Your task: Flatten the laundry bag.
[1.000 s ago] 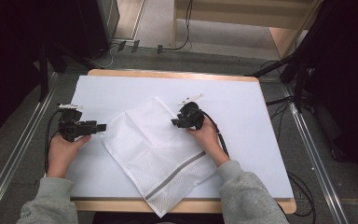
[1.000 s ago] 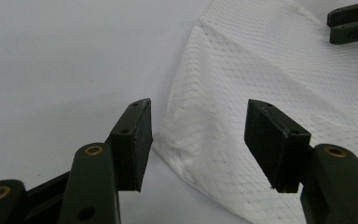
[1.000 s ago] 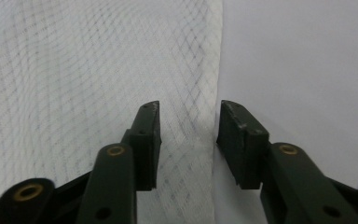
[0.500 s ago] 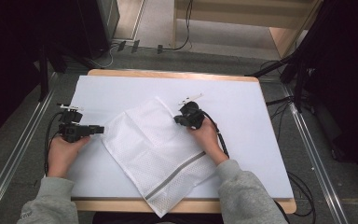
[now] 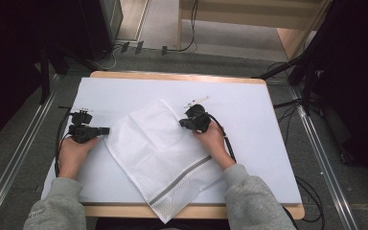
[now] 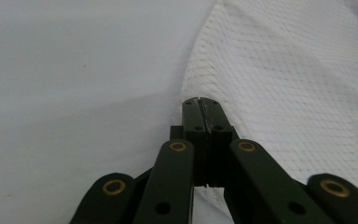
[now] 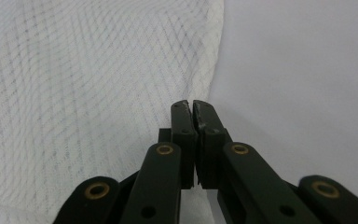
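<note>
My left gripper (image 5: 106, 130) sits at nine o'clock on the white surface (image 5: 268, 115), its fingers (image 6: 193, 116) pressed together at the mesh bag's (image 5: 163, 153) left edge; whether they pinch cloth, I cannot tell. The bag lies flat mid-surface, its grey zipper strip (image 5: 179, 179) toward six o'clock, one corner hanging over the near edge. My right gripper (image 5: 183, 123) rests at the bag's far right edge, about one o'clock, fingers (image 7: 182, 116) closed beside the hem.

White open-weave mesh cloth bag (image 5: 165, 158), matt smooth white table cover (image 5: 249, 103), pale wood table edge (image 5: 172, 75)
</note>
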Demonstrator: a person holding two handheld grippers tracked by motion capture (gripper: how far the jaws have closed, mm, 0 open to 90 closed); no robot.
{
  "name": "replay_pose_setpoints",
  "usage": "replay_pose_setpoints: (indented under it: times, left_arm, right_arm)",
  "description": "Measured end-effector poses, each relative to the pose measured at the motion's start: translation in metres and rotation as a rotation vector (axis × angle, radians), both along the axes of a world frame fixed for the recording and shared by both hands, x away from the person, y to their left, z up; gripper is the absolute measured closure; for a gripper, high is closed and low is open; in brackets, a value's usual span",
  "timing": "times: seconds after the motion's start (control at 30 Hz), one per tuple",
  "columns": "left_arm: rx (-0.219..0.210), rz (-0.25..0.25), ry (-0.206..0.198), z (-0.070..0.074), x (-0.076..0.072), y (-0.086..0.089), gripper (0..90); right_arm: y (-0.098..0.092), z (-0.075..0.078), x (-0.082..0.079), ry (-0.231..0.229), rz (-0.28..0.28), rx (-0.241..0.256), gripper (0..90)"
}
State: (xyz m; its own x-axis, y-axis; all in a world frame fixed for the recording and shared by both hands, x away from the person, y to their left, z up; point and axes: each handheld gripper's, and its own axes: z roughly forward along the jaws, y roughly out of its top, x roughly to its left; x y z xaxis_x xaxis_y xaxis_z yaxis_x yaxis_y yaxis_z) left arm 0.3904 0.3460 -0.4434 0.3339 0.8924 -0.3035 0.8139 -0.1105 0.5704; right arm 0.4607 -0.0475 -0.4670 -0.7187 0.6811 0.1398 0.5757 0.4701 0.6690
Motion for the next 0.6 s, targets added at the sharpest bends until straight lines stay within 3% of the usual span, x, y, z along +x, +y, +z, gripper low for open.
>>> replay_pose_setpoints:
  times: [0.17,0.33,0.43,0.53,0.6]
  left_arm:
    - [-0.042,0.016,-0.012,0.007,-0.003,0.010,90.0]
    - [-0.054,0.038,-0.025,0.012,-0.007,0.024,90.0]
    - [-0.049,0.068,-0.059,0.013,-0.008,0.026,90.0]
    - [-0.091,0.068,-0.068,0.012,-0.008,0.028,80.9]
    - [-0.086,0.052,-0.055,0.010,-0.007,0.026,78.3]
  right_arm:
    - [-0.004,0.001,0.001,0.004,-0.002,-0.002,90.0]
    - [-0.007,0.001,0.003,0.018,-0.008,-0.003,90.0]
    - [-0.008,0.002,0.003,0.021,-0.004,-0.002,90.0]
    - [-0.010,0.003,0.003,0.010,-0.019,-0.018,90.0]
    - [-0.015,0.002,0.005,0.012,-0.037,-0.016,90.0]
